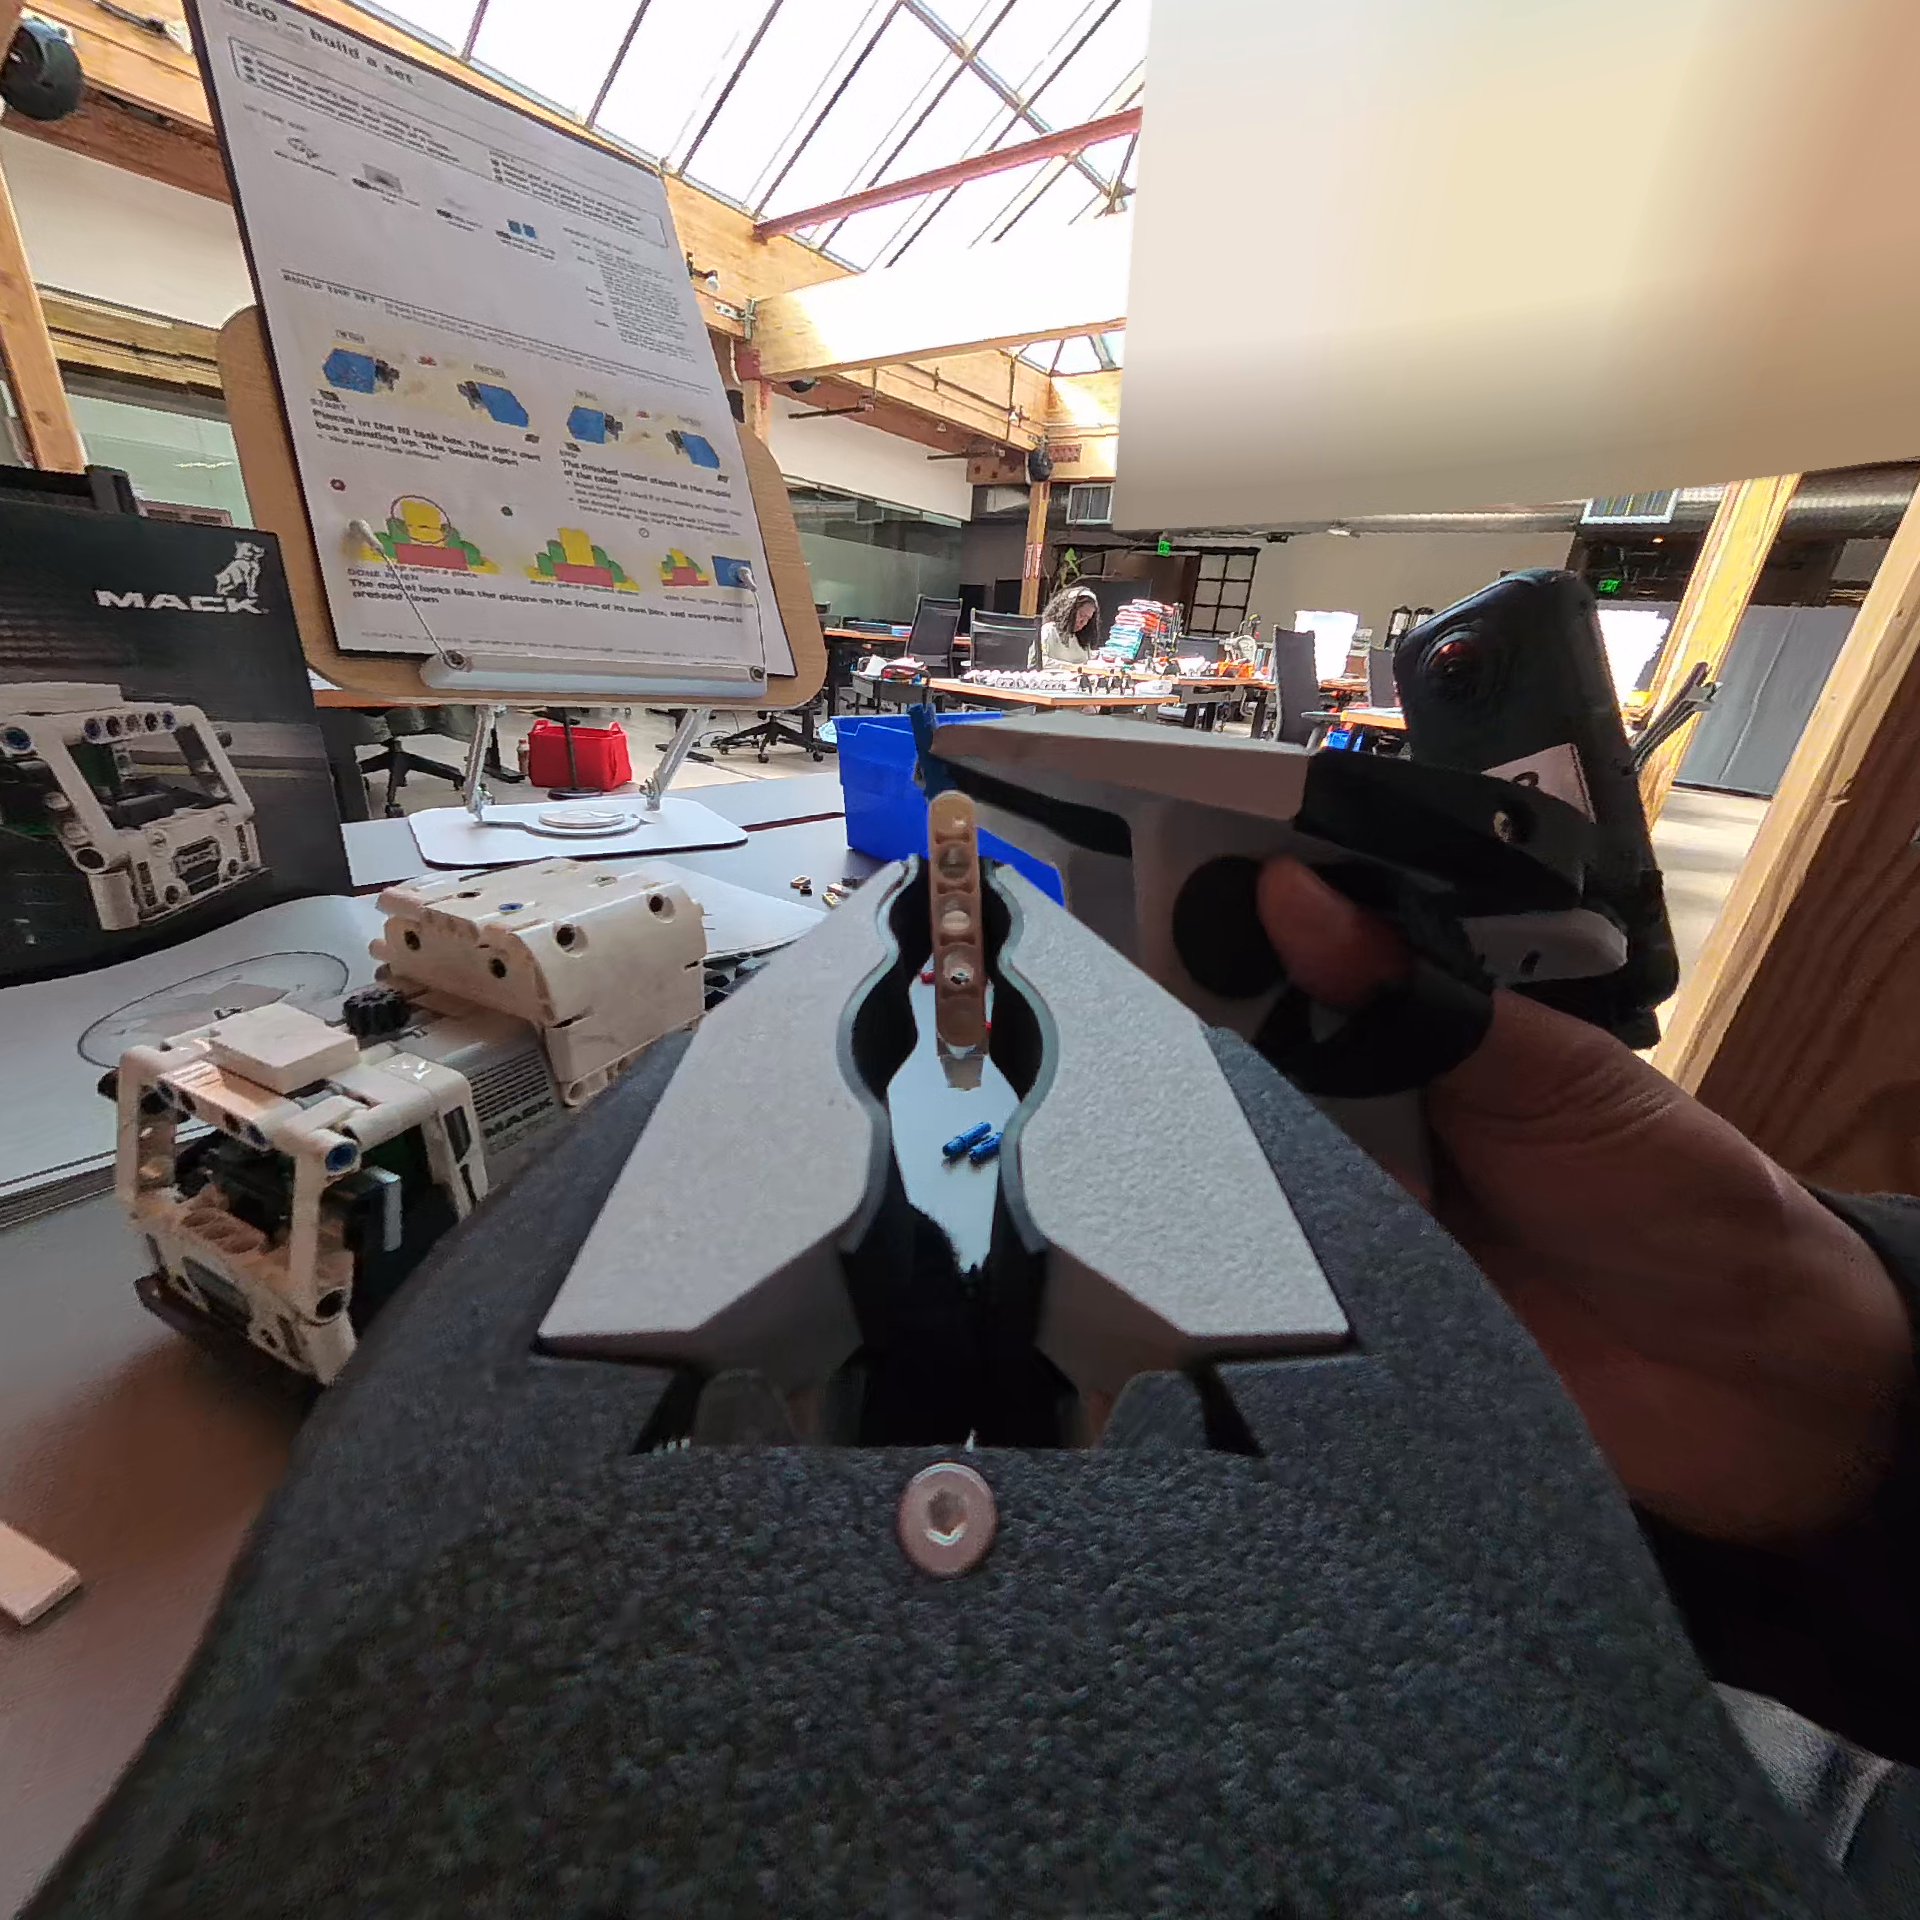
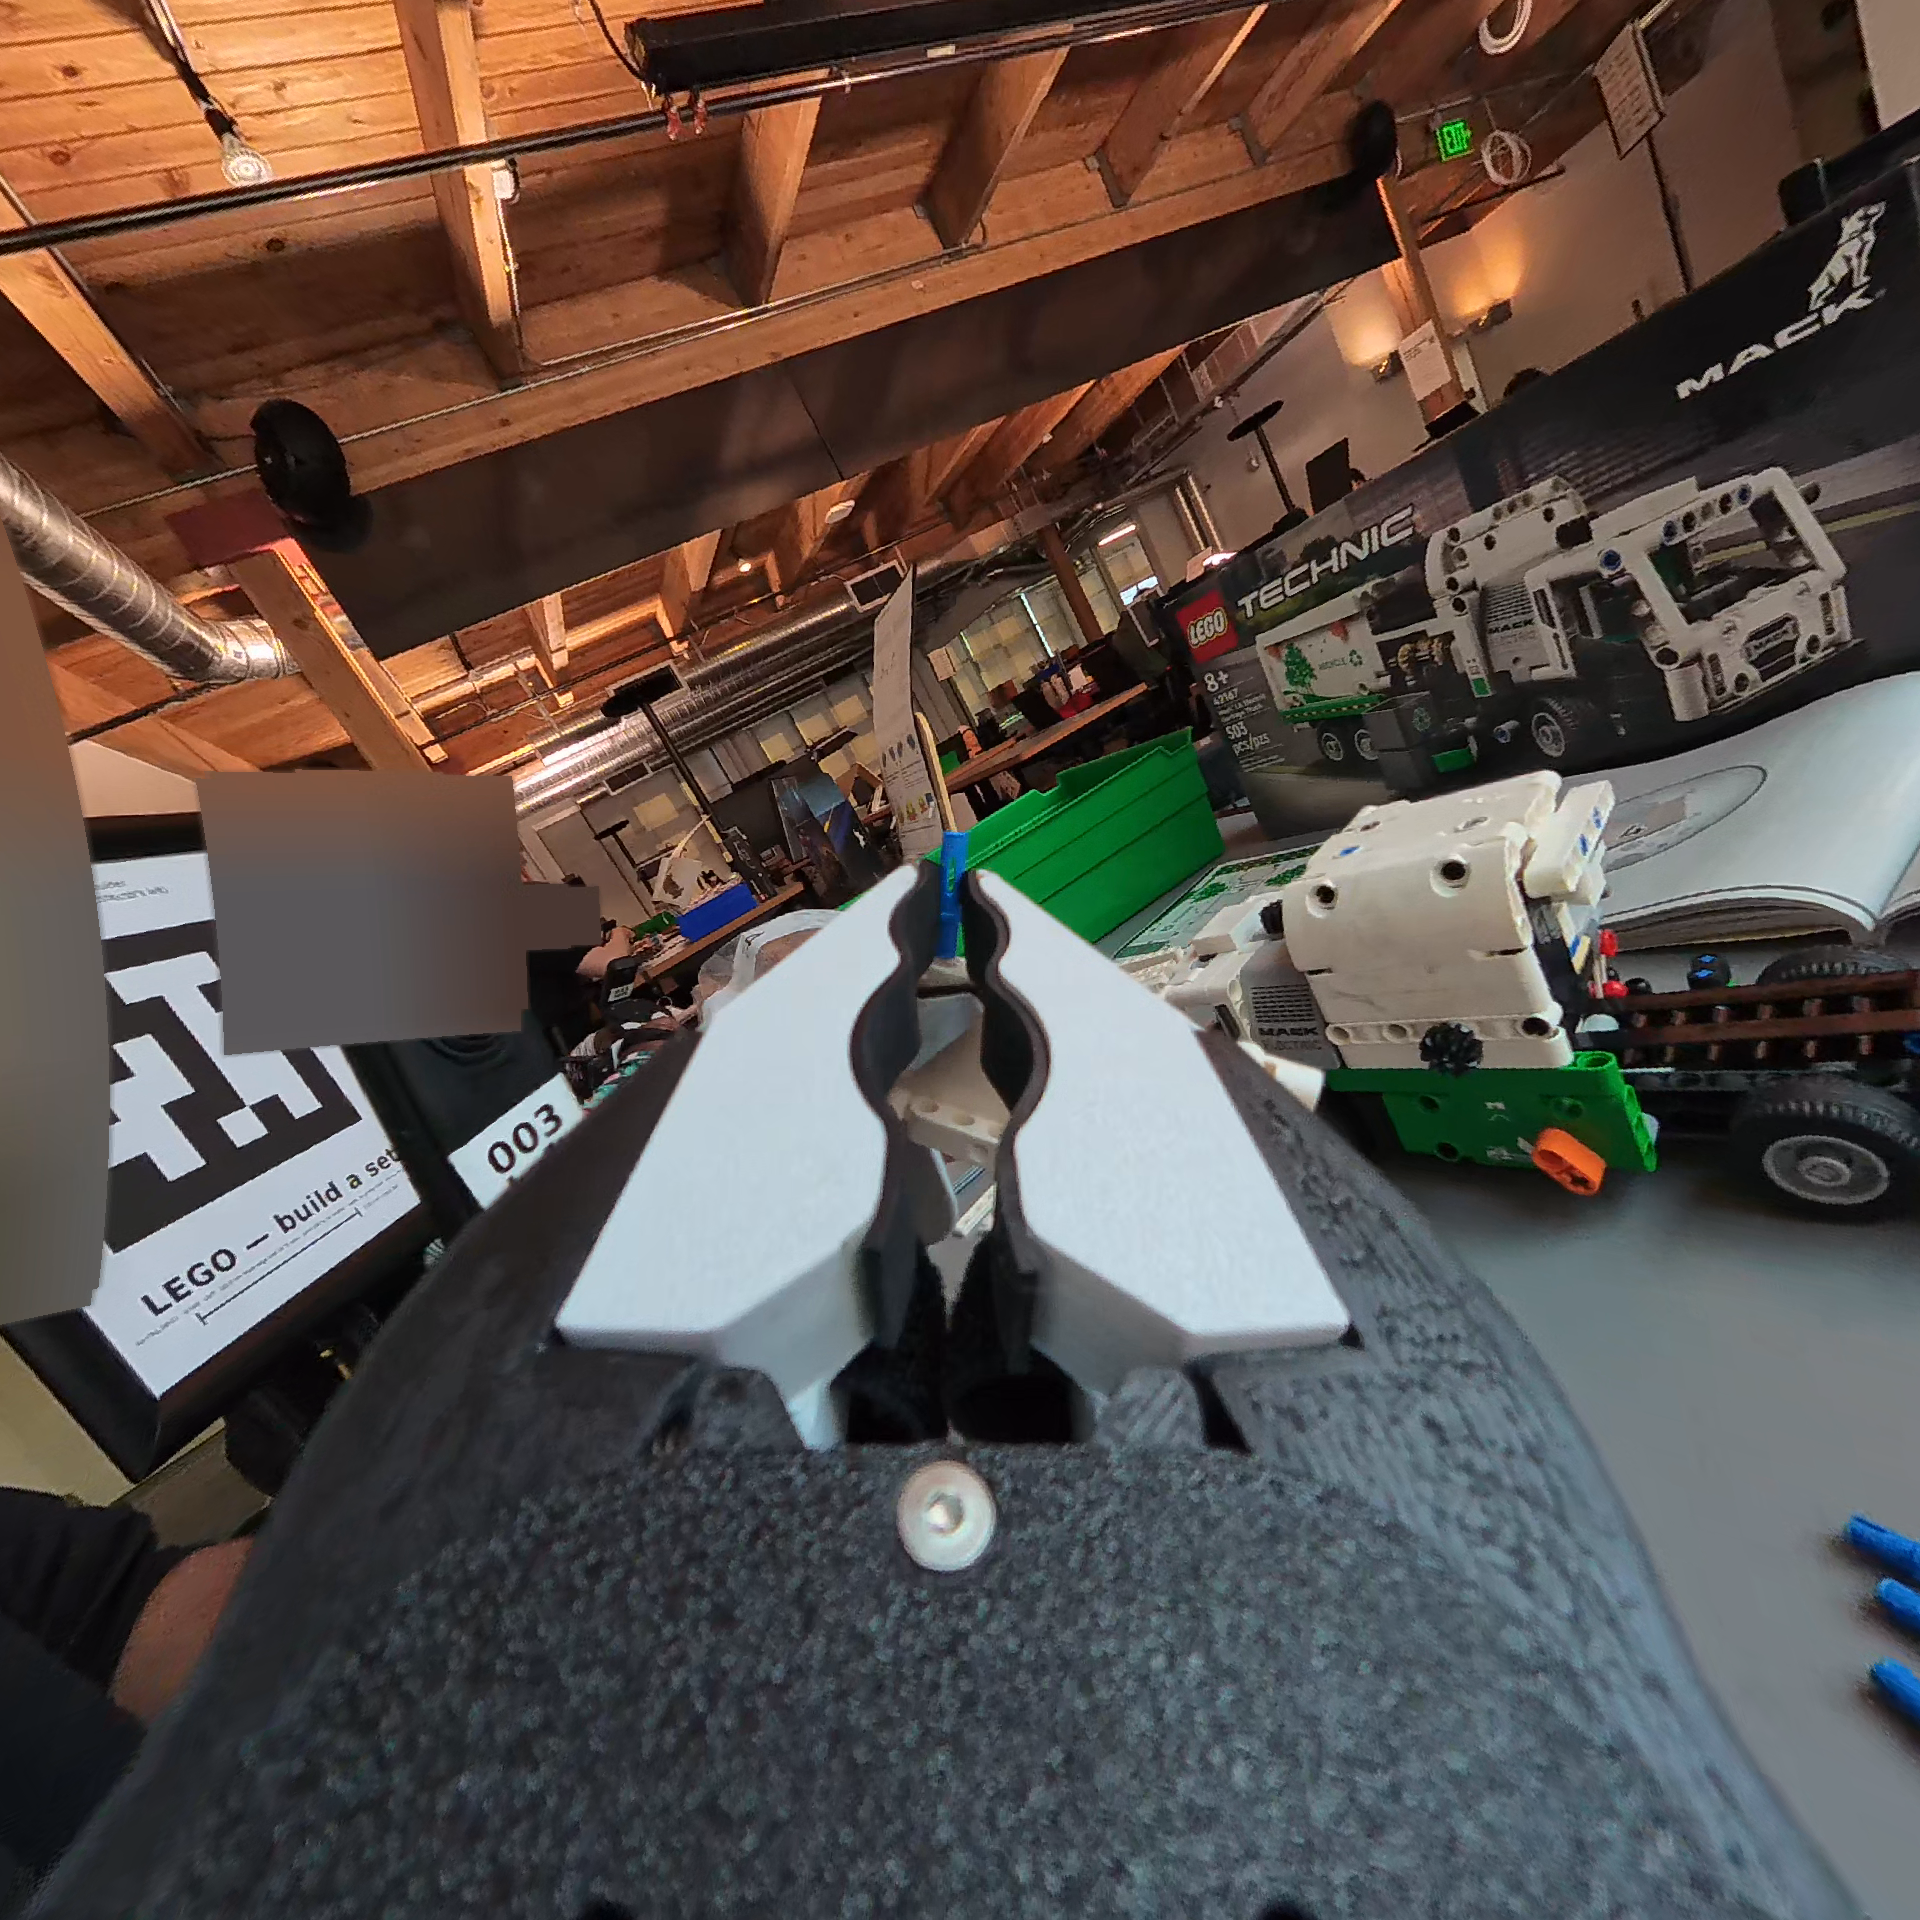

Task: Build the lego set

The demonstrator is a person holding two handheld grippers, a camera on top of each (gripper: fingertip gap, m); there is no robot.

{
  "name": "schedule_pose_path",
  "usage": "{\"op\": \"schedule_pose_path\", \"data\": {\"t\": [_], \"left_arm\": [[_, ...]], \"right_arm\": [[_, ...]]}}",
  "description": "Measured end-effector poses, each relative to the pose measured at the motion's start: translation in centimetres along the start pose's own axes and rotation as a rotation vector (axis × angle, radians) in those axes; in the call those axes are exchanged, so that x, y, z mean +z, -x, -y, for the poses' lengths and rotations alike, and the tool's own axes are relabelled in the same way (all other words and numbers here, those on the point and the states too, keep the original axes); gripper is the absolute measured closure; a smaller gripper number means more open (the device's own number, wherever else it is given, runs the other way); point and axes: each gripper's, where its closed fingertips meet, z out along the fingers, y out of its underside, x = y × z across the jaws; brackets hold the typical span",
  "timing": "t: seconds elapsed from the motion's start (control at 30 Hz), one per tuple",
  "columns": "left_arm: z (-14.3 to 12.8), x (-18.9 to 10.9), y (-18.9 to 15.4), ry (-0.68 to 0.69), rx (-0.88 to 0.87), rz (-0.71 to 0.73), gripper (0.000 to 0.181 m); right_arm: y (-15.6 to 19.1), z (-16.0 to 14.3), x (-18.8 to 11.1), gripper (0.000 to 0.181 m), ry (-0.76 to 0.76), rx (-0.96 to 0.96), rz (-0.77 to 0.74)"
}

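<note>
My left gripper (image 1: 954, 875) is shut on a pale holed lego beam (image 1: 954, 925) and holds it upright above the table. My right gripper (image 2: 948, 883) is shut on a small blue pin (image 2: 948, 914). In the left wrist view the right gripper (image 1: 935, 750), held by a hand (image 1: 1558, 1226), has its tip right by the top of the beam. The partly built white truck (image 2: 1455, 987) stands on the table, and its cab (image 1: 291, 1164) is at the left. A white holed piece (image 2: 951, 1127) shows through the gap between my right fingers.
Loose blue pins (image 1: 971, 1143) lie on the table, with more at the right (image 2: 1886, 1600). A blue bin (image 1: 883, 800), a green bin (image 2: 1101, 831), the set's box (image 2: 1558, 644), an open booklet (image 2: 1766, 831) and an instruction sheet on a stand (image 1: 499, 364) surround the work area.
</note>
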Motion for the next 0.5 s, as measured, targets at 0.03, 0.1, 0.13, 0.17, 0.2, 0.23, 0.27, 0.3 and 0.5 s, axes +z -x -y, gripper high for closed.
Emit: {"op": "schedule_pose_path", "data": {"t": [0.03, 0.1, 0.13, 0.17, 0.2, 0.23, 0.27, 0.3, 0.5], "left_arm": [[-0.01, 0.01, 0.05, 0.001, -0.002, 0.001, 0.175], [0.01, 0.00, 0.11, 0.000, 0.001, 0.006, 0.175], [-0.01, -0.01, 0.10, 0.001, 0.005, 0.007, 0.175], [-0.02, -0.02, 0.11, 0.003, 0.012, 0.012, 0.175], [-0.07, -0.03, 0.09, 0.006, 0.020, 0.015, 0.175], [-0.10, -0.04, 0.13, 0.009, 0.029, 0.023, 0.175], [-0.14, -0.03, 0.17, 0.013, 0.039, 0.031, 0.175], [-0.24, 0.00, 0.09, 0.020, 0.051, 0.031, 0.175], [-0.78, 0.17, -0.74, 0.067, 0.176, 0.025, 0.176]], "right_arm": [[-0.09, -0.08, 0.01, 0.178, 0.005, 0.011, 0.000], [-0.09, -0.26, 0.05, 0.178, 0.011, 0.015, 0.002], [-0.12, -0.19, -0.02, 0.178, 0.006, -0.001, -0.003], [-0.14, -0.20, -0.08, 0.178, 0.007, -0.017, -0.008], [-0.14, -0.23, -0.14, 0.178, 0.010, -0.025, -0.009], [-0.19, -0.20, -0.24, 0.178, 0.011, -0.028, -0.011], [-0.21, -0.21, -0.33, 0.178, 0.014, -0.029, -0.012], [-0.20, -0.24, -0.43, 0.178, 0.020, -0.026, -0.009], [-0.31, -1.02, -0.84, 0.178, 0.101, 0.053, 0.043]]}}
